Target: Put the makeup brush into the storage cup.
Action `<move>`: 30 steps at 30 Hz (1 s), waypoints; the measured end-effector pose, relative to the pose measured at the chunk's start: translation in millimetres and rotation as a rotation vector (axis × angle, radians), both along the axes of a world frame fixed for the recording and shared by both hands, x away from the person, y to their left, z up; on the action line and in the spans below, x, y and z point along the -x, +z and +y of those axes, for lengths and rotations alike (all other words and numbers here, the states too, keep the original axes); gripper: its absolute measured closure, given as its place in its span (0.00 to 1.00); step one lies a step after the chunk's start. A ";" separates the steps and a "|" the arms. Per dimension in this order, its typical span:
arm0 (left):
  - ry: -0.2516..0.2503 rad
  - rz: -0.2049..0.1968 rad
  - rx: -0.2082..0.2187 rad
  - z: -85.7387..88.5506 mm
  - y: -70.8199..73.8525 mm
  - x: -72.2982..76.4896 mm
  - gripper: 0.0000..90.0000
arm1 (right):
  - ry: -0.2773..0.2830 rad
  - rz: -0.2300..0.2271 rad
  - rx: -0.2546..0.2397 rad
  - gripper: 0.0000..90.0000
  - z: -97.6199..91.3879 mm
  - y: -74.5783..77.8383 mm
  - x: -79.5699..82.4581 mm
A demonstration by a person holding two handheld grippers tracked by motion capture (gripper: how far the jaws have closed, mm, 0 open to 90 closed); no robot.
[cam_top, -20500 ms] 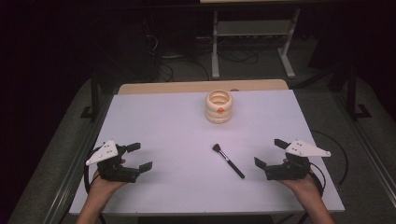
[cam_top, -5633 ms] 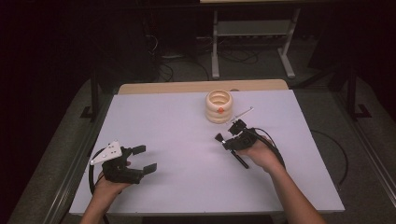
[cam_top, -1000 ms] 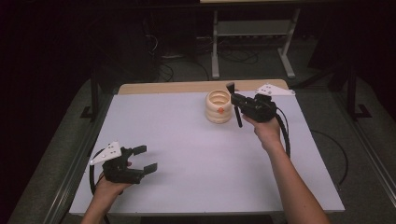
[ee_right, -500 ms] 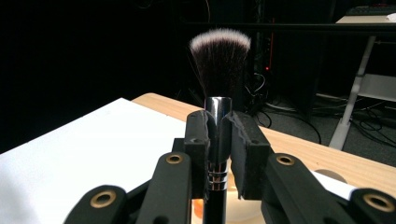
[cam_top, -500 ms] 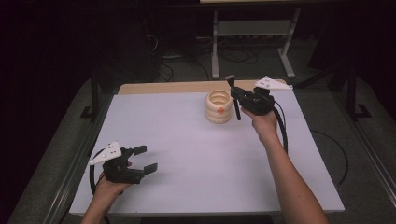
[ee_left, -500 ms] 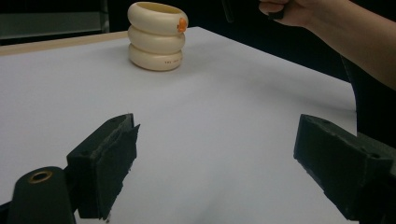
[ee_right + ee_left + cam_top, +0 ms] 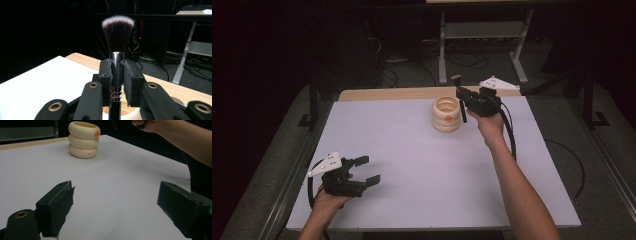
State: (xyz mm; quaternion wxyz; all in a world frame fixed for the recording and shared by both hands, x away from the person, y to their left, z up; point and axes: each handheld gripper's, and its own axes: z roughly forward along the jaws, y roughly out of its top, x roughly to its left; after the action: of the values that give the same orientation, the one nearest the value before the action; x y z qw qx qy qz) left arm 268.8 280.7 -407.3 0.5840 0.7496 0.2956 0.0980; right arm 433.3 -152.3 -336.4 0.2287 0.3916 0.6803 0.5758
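Right tool [image 7: 463, 95] clamps brush [image 7: 117, 35] at its metal ferrule, bristles up, upper centre of frame, handle hanging just right of cream holder [image 7: 446, 114]. Left tool [image 7: 368, 170] gapes wide, lower left on surface [image 7: 412, 150].

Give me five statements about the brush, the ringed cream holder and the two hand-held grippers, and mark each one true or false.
1. The right hand-held gripper is clamped on the makeup brush. True.
2. The brush points bristles down. False: the bristles are on top and the handle hangs below the jaws.
3. The brush already stands inside the cream holder. False: it is held up in the air just right of the holder.
4. The left hand-held gripper has open jaws with nothing between them. True.
5. The left hand-held gripper rests right against the holder. False: it sits at the near left part of the white table, far from the holder.
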 end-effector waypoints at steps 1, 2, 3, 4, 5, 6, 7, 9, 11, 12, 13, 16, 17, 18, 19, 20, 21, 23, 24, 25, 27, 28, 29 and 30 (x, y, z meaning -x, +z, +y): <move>0.001 0.001 0.003 -0.1 0.0 0.1 0.14 | -0.001 0.002 -0.001 0.85 1.0 0.2 -0.9; 0.003 0.002 0.006 -0.1 0.1 0.2 0.14 | -0.002 -0.003 0.003 0.85 1.7 0.2 -2.1; 0.003 0.002 0.006 -0.1 0.1 0.2 0.14 | -0.002 -0.003 0.003 0.85 1.7 0.2 -2.1; 0.003 0.002 0.008 0.1 0.1 0.2 0.14 | -0.003 -0.005 0.003 0.85 2.6 0.6 -2.9; 0.003 0.004 0.005 0.4 0.4 0.4 0.14 | -0.004 -0.006 0.002 0.85 3.6 0.8 -3.8; 0.004 0.004 0.006 0.4 0.3 0.4 0.14 | -0.006 -0.009 0.008 0.85 5.7 1.1 -6.0; 0.004 0.004 0.006 0.5 0.3 0.4 0.14 | -0.006 -0.009 0.008 0.85 5.7 1.1 -6.0; 0.004 0.003 0.007 0.6 0.5 0.5 0.14 | -0.008 -0.009 0.012 0.85 8.9 1.3 -9.6; 0.004 0.004 0.009 0.4 0.6 0.7 0.14 | -0.013 -0.008 0.007 0.85 10.7 1.5 -11.5; 0.003 0.004 0.010 0.4 0.6 0.7 0.14 | -0.013 -0.008 0.007 0.85 10.7 1.5 -11.5; 0.002 0.002 0.009 0.4 0.5 0.6 0.14 | -0.013 -0.013 0.010 0.85 11.3 1.6 -12.9; 0.002 0.000 0.011 0.4 0.6 0.6 0.14 | -0.016 -0.011 0.002 0.85 13.3 3.2 -15.7; 0.002 0.000 0.009 0.7 0.7 0.6 0.14 | -0.019 -0.015 0.003 0.85 14.5 4.3 -17.5; 0.003 -0.001 0.007 1.0 0.9 0.6 0.14 | -0.019 -0.015 0.003 0.85 14.5 4.3 -17.5; 0.001 -0.005 0.002 1.6 1.1 0.4 0.14 | -0.018 -0.015 -0.003 0.85 15.2 4.9 -18.5; 0.001 -0.005 0.002 1.6 1.2 0.5 0.14 | -0.019 -0.011 -0.004 0.85 15.6 5.6 -19.7; 0.003 -0.004 0.005 1.7 1.2 0.6 0.14 | -0.019 -0.016 -0.002 0.85 16.0 5.8 -20.7; 0.002 -0.004 0.006 1.9 1.3 0.6 0.14 | -0.030 -0.014 -0.006 0.85 17.1 6.8 -24.0; 0.002 -0.004 0.006 1.9 1.3 0.6 0.14 | -0.030 -0.014 -0.006 0.85 17.1 6.8 -24.0; 0.002 -0.004 0.006 1.9 1.3 0.7 0.14 | -0.032 -0.015 -0.006 0.85 17.1 6.9 -25.3; 0.002 -0.005 0.004 1.8 1.5 0.7 0.14 | -0.038 -0.014 -0.004 0.85 17.5 7.4 -27.3; 0.002 -0.004 0.004 1.9 1.5 0.7 0.14 | -0.039 -0.015 -0.004 0.85 17.9 7.8 -28.5; 0.002 -0.005 0.006 1.8 1.4 0.7 0.14 | -0.039 -0.013 -0.005 0.85 18.4 8.1 -29.5; 0.001 -0.006 0.000 2.2 1.4 0.5 0.14 | -0.041 -0.014 -0.005 0.85 19.2 8.5 -30.8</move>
State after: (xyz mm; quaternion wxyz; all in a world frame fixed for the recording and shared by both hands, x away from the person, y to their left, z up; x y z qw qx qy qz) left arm 268.3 282.8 -405.9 0.5850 0.7491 0.2942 0.1004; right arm 464.1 -133.1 -327.9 0.2439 0.4020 0.6693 0.5753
